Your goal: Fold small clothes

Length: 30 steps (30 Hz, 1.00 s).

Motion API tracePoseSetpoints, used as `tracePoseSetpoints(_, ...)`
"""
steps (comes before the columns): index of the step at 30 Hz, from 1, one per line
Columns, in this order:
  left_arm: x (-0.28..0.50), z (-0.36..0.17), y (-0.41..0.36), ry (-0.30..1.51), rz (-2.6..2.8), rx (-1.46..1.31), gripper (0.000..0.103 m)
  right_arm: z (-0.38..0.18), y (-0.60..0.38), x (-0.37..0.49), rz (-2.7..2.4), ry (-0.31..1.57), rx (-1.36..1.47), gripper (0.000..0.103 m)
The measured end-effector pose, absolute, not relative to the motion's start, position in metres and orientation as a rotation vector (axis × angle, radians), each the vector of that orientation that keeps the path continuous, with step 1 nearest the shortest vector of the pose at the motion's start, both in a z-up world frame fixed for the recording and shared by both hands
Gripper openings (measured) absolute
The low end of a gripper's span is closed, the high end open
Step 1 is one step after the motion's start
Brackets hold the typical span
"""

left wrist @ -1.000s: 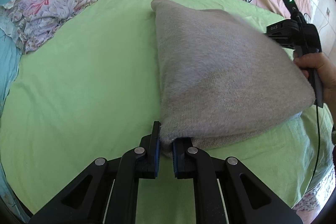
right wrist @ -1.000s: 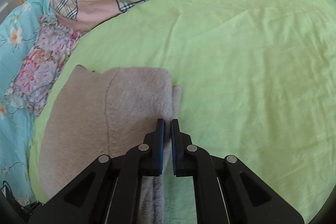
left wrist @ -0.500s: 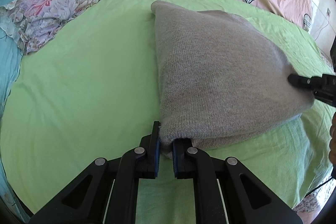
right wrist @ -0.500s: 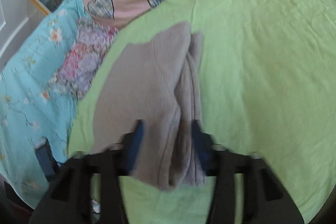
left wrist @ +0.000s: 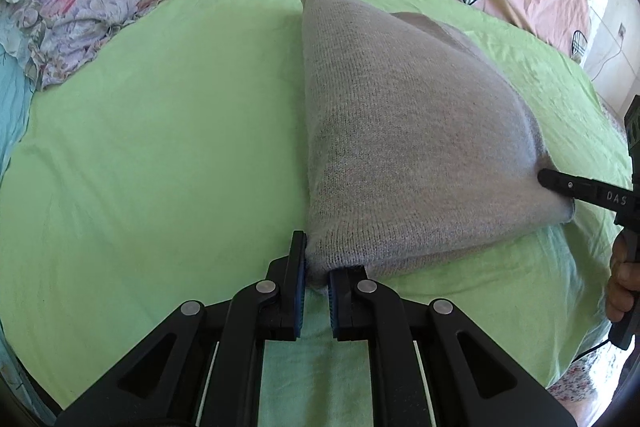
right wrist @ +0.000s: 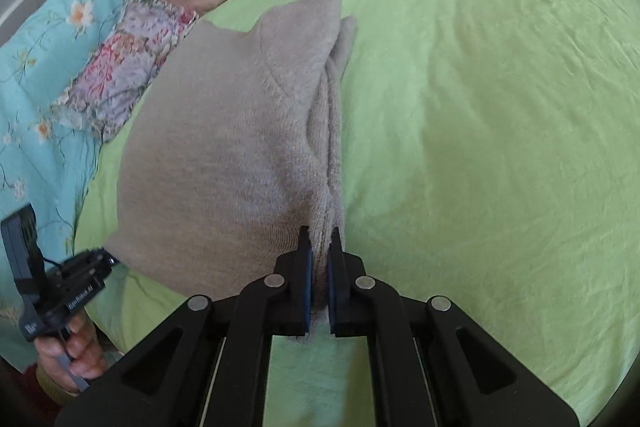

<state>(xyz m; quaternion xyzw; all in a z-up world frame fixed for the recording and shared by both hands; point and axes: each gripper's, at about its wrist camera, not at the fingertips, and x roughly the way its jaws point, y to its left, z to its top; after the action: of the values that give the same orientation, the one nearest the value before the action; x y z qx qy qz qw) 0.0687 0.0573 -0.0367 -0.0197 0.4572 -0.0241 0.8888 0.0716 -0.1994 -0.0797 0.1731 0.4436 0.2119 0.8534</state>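
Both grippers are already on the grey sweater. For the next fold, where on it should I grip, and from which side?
Keep the two near corners. The grey sweater lies folded lengthwise on the green sheet, its near edge facing you, so come from that near side, pointing down at a slant. The left gripper pinches one corner, the right gripper the other, stacked-layer corner. Gripping corners likely keeps all layers together.

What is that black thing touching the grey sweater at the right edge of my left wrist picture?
Observer: Those are the right tongs. Seen from their own camera, they are shut on the grey sweater.
Operator: Is it pinching just one layer?
Observer: No, several folded layers are bunched along that edge and run into the pads.
Operator: Who holds my side?
Observer: A hand grips the handle of the left tongs; it shows at the lower left of the right wrist view.
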Motion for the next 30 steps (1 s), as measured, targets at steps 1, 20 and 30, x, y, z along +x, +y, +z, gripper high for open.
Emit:
tracePoseSetpoints(1, 0.069, -0.037, 0.057, 0.951, -0.048, -0.041, 0.008, -0.079, -0.197, 0.071, 0.44, 0.934, 0.341, 0.006)
tracePoseSetpoints(20, 0.078, 0.023, 0.091, 0.873, -0.229, -0.088, 0.014, -0.042, -0.235, 0.068, 0.38, 0.857, 0.463, 0.014)
tracePoseSetpoints(30, 0.184, 0.036, 0.073, 0.849, -0.306, -0.187, 0.012, -0.009, -0.181, 0.147, 0.499, 0.822, 0.463, 0.014)
